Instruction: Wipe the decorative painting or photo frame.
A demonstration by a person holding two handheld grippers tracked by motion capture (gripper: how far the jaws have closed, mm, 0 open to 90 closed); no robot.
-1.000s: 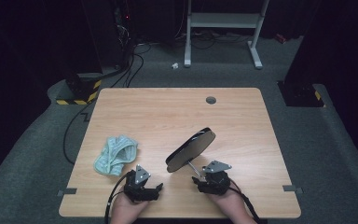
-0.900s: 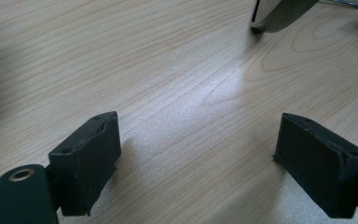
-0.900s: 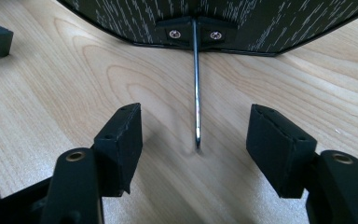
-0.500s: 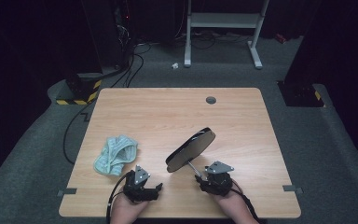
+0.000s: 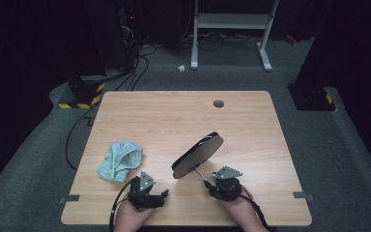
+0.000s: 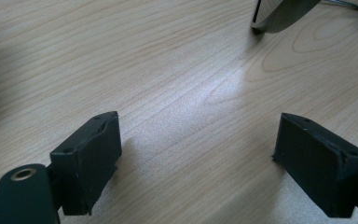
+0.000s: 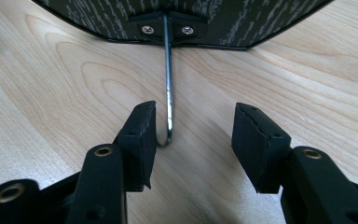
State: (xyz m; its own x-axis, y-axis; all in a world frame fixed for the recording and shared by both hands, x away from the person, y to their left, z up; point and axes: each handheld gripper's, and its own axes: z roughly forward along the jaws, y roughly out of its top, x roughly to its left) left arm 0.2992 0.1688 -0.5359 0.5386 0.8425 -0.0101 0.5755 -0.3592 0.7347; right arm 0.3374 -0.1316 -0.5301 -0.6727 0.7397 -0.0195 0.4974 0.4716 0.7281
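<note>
Wooden table — unlabelled mirror, right tool open

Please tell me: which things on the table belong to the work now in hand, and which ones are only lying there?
In hand:
- black oval board on its wire stand
- right gripper, open around that wire
- left gripper, open

Lying about:
- pale green cloth
- grommet in the table
</note>
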